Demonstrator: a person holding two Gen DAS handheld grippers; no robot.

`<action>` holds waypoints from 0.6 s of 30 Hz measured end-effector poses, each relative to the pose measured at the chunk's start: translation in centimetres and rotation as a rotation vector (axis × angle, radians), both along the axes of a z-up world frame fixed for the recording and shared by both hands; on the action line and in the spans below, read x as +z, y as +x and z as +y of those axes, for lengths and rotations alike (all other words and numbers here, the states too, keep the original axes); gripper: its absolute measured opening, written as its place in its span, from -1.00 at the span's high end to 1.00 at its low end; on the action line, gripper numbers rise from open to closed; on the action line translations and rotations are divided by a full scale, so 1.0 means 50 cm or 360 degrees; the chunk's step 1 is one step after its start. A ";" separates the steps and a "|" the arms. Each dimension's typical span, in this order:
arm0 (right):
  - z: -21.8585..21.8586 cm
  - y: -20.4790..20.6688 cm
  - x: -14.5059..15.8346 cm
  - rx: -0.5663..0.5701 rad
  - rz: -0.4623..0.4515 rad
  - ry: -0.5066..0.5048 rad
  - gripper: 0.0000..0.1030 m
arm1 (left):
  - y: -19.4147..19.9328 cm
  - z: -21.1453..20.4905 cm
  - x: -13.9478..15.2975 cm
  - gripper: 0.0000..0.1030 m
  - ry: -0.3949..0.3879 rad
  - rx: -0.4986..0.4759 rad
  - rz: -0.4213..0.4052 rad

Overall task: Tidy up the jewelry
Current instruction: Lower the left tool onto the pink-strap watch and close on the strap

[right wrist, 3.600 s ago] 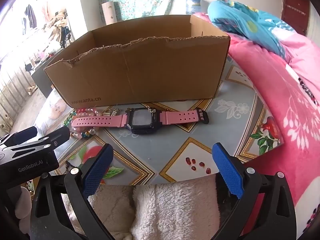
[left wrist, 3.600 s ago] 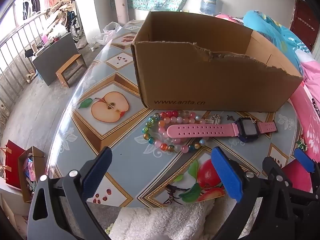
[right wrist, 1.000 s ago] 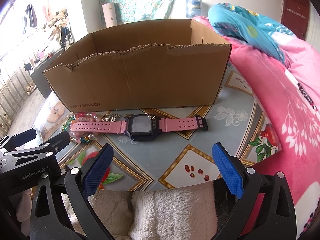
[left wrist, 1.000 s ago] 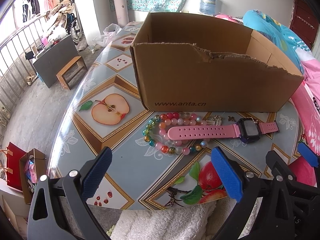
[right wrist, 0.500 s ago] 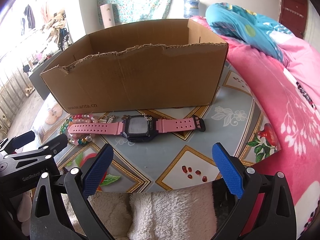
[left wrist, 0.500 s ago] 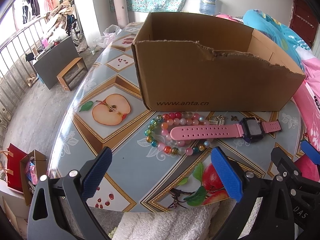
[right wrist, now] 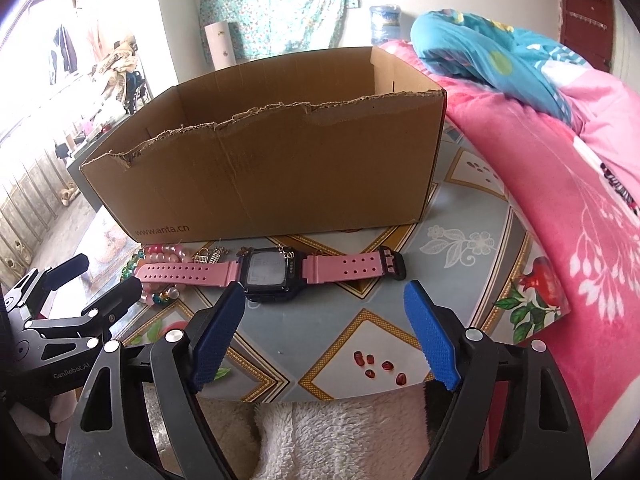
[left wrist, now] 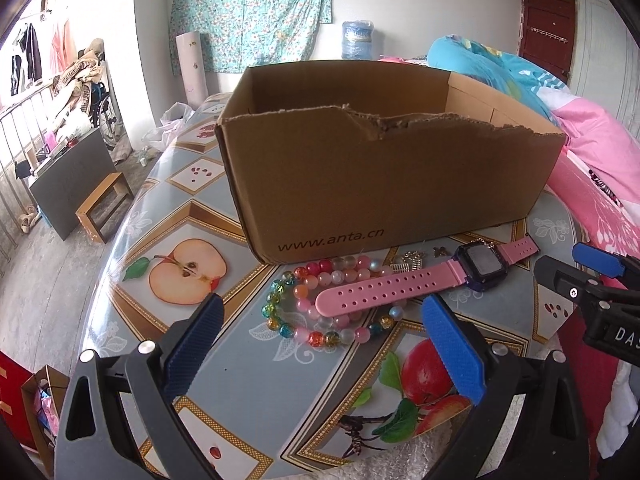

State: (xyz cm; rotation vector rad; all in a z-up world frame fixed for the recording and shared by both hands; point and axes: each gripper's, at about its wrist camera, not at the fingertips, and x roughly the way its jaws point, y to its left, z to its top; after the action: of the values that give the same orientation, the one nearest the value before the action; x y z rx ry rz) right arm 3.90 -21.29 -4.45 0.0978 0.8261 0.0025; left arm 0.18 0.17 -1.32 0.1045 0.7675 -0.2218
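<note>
A pink-strapped digital watch (left wrist: 404, 284) (right wrist: 272, 272) lies flat on the table in front of an open cardboard box (left wrist: 380, 176) (right wrist: 272, 176). Its long strap rests across a multicoloured bead bracelet (left wrist: 296, 312) (right wrist: 160, 260). Small silver charms (left wrist: 408, 262) (right wrist: 208, 257) lie by the box wall. My left gripper (left wrist: 320, 340) is open and empty, just short of the bracelet. My right gripper (right wrist: 324, 330) is open and empty, just short of the watch face. Each gripper shows at the edge of the other's view.
The round table (left wrist: 160, 216) has a fruit-pattern cover and drops off at its left and near edges. A bed with pink bedding (right wrist: 560, 184) presses against the table's right side. A white fluffy sleeve (right wrist: 340, 432) lies under my grippers. The box interior shows nothing.
Both grippers have moved forward and lower toward the table; the watch and bracelet now sit closer to the fingertips. The jewelry itself has not moved.
</note>
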 end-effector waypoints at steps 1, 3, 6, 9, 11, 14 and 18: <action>0.000 0.003 -0.001 0.0012 -0.0004 0.0005 -0.40 | -0.001 -0.001 0.000 -0.89 -0.0002 -0.0031 -0.0026; 0.001 0.009 -0.003 0.0044 -0.0013 0.0009 -0.29 | -0.004 -0.006 0.002 -0.88 0.0002 -0.0096 -0.0076; 0.006 0.016 -0.005 0.0107 -0.0021 0.0018 -0.14 | -0.011 -0.020 0.008 -0.75 -0.0003 -0.0207 -0.0140; 0.013 0.027 -0.007 0.0176 -0.0023 0.0034 0.12 | -0.010 -0.038 0.008 -0.59 -0.0005 -0.0322 -0.0162; 0.017 0.035 -0.008 0.0204 -0.0024 0.0028 0.33 | -0.008 -0.054 0.005 -0.43 -0.0011 -0.0402 -0.0156; 0.016 0.050 -0.009 0.0237 -0.0013 0.0063 0.49 | -0.001 -0.078 -0.005 -0.18 -0.0021 -0.0511 -0.0117; 0.016 0.067 -0.013 0.0279 0.0011 0.0095 0.58 | 0.006 -0.108 -0.017 0.12 -0.0028 -0.0608 -0.0072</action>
State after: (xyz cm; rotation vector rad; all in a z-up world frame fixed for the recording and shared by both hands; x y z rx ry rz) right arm 7.23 -20.50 -5.12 0.0814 0.8393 0.1918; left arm 0.50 -5.21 -2.17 0.2394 0.6959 -0.5869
